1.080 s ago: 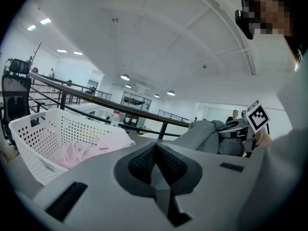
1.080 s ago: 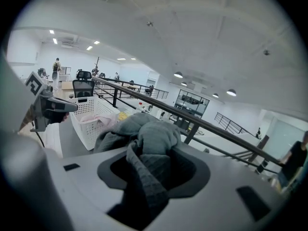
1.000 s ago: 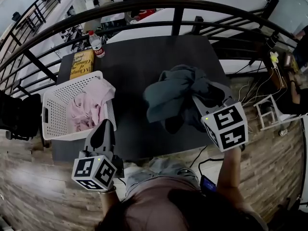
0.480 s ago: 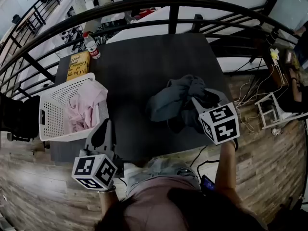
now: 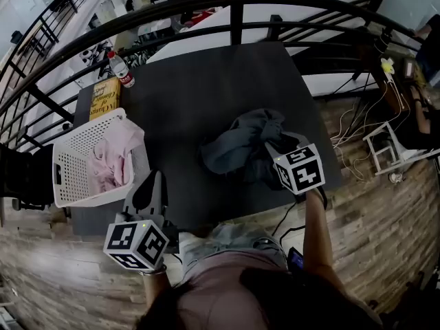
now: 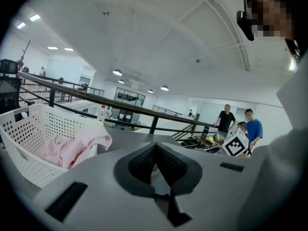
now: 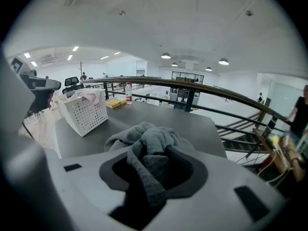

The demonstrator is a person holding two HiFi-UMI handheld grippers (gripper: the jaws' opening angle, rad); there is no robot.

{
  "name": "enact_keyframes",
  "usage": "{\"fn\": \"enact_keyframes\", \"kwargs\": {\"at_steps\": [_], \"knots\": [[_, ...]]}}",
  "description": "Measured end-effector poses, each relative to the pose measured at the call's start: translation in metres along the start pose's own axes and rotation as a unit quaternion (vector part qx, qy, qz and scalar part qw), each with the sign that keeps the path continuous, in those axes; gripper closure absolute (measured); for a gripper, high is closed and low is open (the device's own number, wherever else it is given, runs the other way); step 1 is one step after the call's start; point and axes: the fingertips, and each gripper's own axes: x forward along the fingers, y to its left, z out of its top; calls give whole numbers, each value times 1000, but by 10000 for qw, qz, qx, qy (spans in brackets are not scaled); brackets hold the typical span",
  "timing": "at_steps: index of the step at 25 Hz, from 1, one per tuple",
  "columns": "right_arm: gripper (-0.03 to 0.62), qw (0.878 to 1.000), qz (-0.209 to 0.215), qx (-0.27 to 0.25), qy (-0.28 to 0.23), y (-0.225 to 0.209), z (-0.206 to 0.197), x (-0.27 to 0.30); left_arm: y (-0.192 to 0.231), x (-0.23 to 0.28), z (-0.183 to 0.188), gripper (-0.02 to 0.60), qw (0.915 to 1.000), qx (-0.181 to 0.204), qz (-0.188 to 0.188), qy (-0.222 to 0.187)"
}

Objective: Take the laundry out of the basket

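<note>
A white perforated basket (image 5: 72, 158) stands at the table's left edge with pink laundry (image 5: 113, 150) in it, one piece draped over its rim. The left gripper view shows the same basket (image 6: 29, 129) and pink laundry (image 6: 72, 146) to its left. A grey garment (image 5: 234, 146) lies heaped on the dark table (image 5: 206, 81). My right gripper (image 5: 269, 147) is shut on one end of it. Its jaws have just been closing, with the grey garment (image 7: 132, 138) bunched between them at my right gripper (image 7: 153, 152). My left gripper (image 5: 152, 179) hovers by the basket's near corner, shut and holding nothing (image 6: 155, 146).
A yellow book (image 5: 105, 96) and a water bottle (image 5: 118, 69) sit at the table's far left corner. A black railing (image 5: 234, 5) curves round the far side. Cables and a small rack (image 5: 385, 150) lie on the floor to the right. People (image 6: 226, 119) stand far off.
My right gripper has come down with the grey garment, which hung lifted before and now rests heaped on the table. My left gripper sits in much the same spot.
</note>
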Motion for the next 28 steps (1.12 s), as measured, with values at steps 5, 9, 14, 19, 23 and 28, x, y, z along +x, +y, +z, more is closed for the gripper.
{"fn": "enact_keyframes", "kwargs": {"at_steps": [5,9,14,19,23,28], "knots": [[424,9995,170,252,132,5,-29,18,-4,4,-11,583,9998,-136,-65,142],[401,9983,200,481,256,5,-52,26,-12,6,-17,583,9994,-190,-174,233],[381,9969,187,741,212,-2,-64,24,-23,10,-20,583,9989,-222,-309,278],[352,9974,49,713,97,-10,-63,11,-35,14,-22,583,9982,-210,-465,302],[352,9973,-143,709,-117,-17,-56,-6,-44,15,-22,583,9978,-195,-548,314],[353,9960,-199,757,-429,-16,-43,-24,-50,13,-21,583,9973,-176,-658,293]]}}
